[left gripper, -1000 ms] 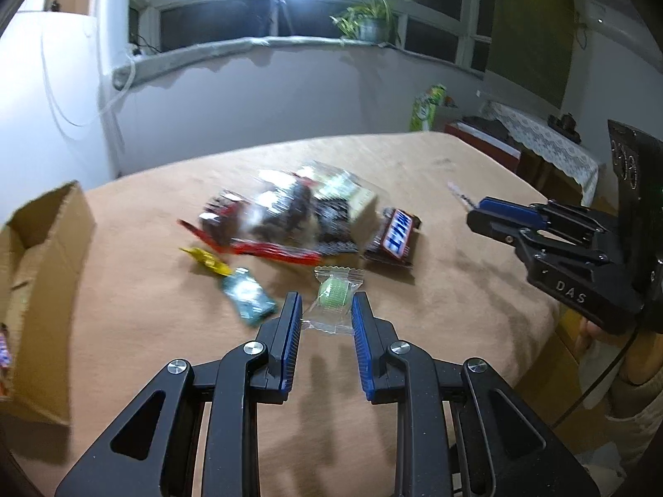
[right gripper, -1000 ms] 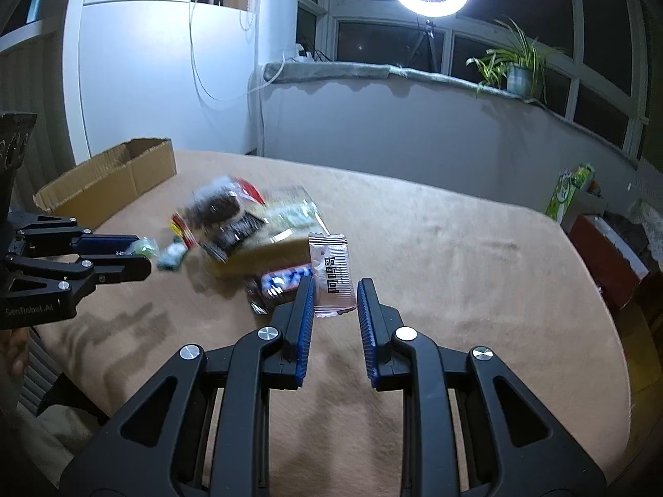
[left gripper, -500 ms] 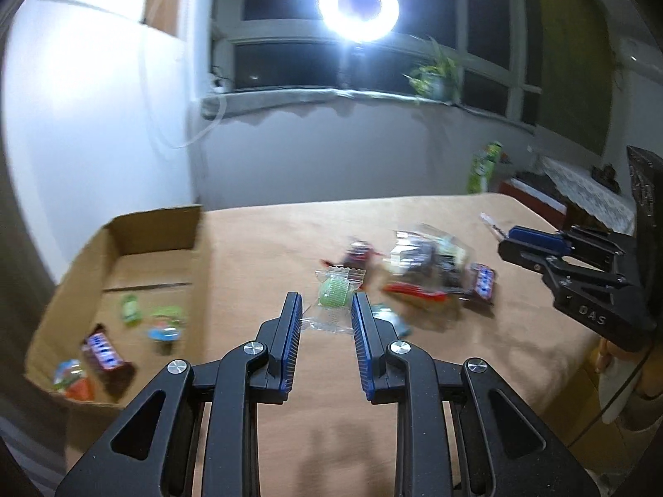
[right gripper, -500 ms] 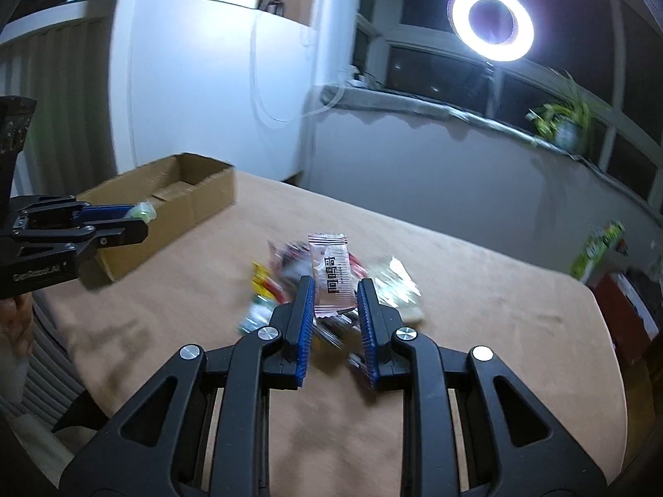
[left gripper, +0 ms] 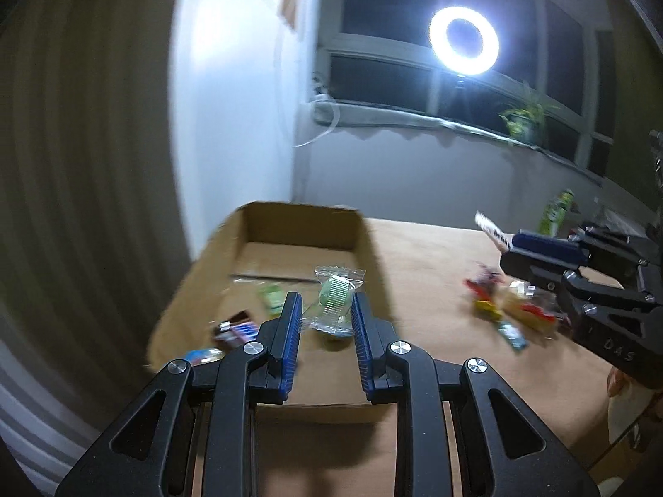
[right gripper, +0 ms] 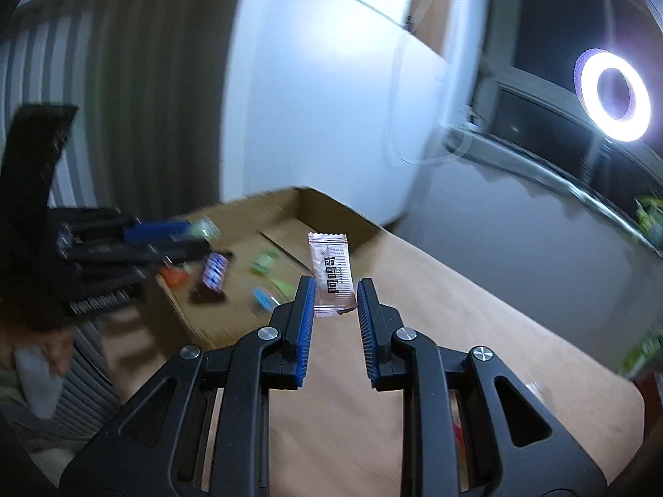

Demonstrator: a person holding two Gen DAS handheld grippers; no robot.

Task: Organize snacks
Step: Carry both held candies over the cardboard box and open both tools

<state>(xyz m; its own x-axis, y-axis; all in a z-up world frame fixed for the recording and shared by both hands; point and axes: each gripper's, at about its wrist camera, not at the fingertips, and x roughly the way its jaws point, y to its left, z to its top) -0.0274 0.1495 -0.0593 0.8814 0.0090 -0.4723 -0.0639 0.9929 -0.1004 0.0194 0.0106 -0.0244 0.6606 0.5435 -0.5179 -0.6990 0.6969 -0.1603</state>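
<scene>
The left gripper (left gripper: pixel 325 323) holds a green candy in a clear wrapper (left gripper: pixel 335 296) between its two blue pads. The candy hangs over the open cardboard box (left gripper: pixel 364 244), near the box's right wall. Inside the box lie a few snacks: a small green pack (left gripper: pixel 271 298) at 10 o'clock from the candy, a dark bar with blue letters (left gripper: pixel 234 327) at 8 o'clock, and a blue and orange pack (left gripper: pixel 203 354) lower left. They look blurry, so I cannot read them well.

The right gripper (right gripper: pixel 333 310) holds a pale pink packet with black writing (right gripper: pixel 332 275). The packet stands up straight between the pads, which press its lower part. It sits in the air above the brown table (right gripper: pixel 476 331), just right of the box (right gripper: pixel 331 207). In the left wrist view the right gripper (left gripper: pixel 538 248) is at 3 o'clock, with the white tip of its packet (left gripper: pixel 491 230) sticking out toward 10 o'clock.

On the table, at 3 o'clock from the box, a loose pile of snacks (left gripper: pixel 509 310) waits, with red, yellow and teal wrappers. It is well apart from the box.

In the right wrist view the left gripper (right gripper: pixel 182 236) is at 9 o'clock, over the box.

A bright ring lamp (left gripper: pixel 463 39) shines at 1 o'clock by the dark window, and a green plant (left gripper: pixel 524 118) stands on the sill.
</scene>
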